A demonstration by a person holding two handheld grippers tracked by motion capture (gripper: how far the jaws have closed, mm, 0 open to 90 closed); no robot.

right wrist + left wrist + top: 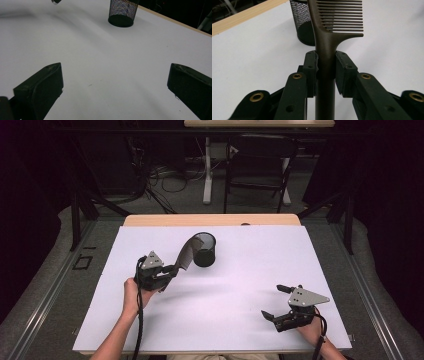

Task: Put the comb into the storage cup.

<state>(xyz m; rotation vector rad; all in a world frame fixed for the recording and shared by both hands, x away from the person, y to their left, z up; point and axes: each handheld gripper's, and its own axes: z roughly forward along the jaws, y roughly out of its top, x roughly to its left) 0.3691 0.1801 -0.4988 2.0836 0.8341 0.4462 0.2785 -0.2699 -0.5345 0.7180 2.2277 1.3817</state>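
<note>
A dark brown wide-tooth comb (187, 251) (329, 32) is held by its handle in my left gripper (169, 271) (325, 66), which is shut on it. The comb's toothed end is raised toward the rim of a black mesh cup (205, 250) (303, 22) (122, 12) standing upright on the white table sheet (225, 285). My right gripper (275, 301) (115, 82) rests low near the front right of the sheet, its jaws wide apart with nothing between them.
The white sheet covers a wooden table whose far edge (210, 220) shows behind the cup. Beyond it stand a chair (257, 165) and cables on the floor. A metal frame rail (45, 285) runs along the left side.
</note>
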